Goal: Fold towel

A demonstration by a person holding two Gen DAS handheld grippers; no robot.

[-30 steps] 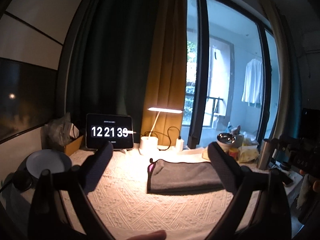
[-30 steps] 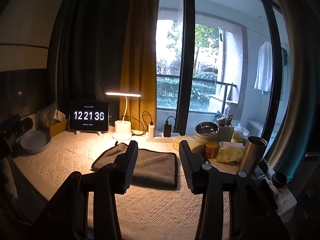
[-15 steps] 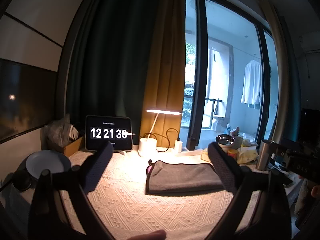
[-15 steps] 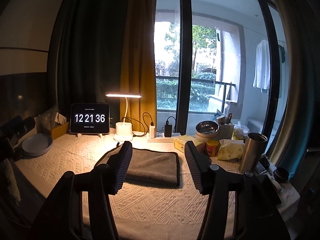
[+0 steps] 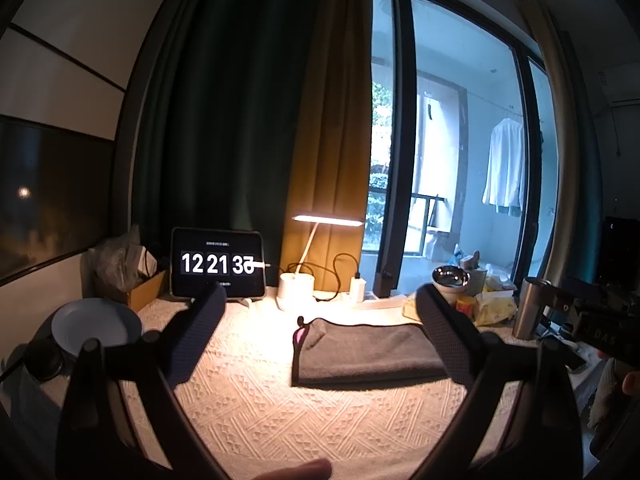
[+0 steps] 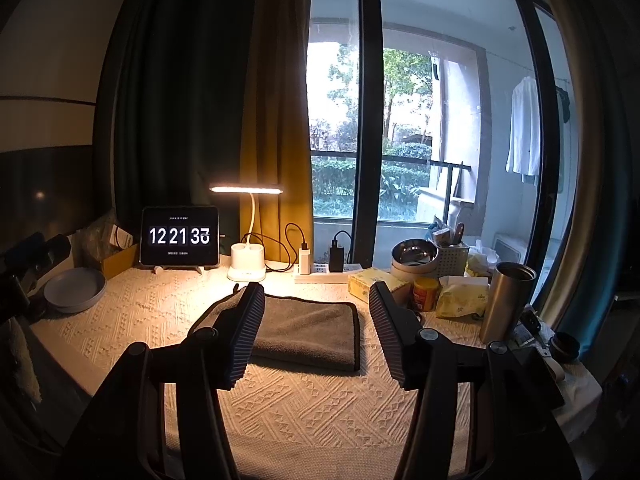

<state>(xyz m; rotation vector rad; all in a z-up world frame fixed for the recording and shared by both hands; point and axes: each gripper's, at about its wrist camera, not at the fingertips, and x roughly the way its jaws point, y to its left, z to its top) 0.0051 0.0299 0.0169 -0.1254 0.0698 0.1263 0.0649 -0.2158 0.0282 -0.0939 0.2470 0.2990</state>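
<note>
A grey towel lies folded flat on the cream textured tablecloth; it also shows in the right wrist view. A small pink tag sticks out at its left corner. My left gripper is open and empty, held back from the towel and above the cloth. My right gripper is open and empty, also held back from the towel. The right gripper shows at the right edge of the left wrist view.
A tablet clock, a lit desk lamp and a power strip stand at the back. A grey plate is at the left. A steel bowl, yellow packets and a steel tumbler crowd the right.
My right gripper has opened wider and drawn back a little from the towel. The left gripper has barely moved. The towel lies still.
</note>
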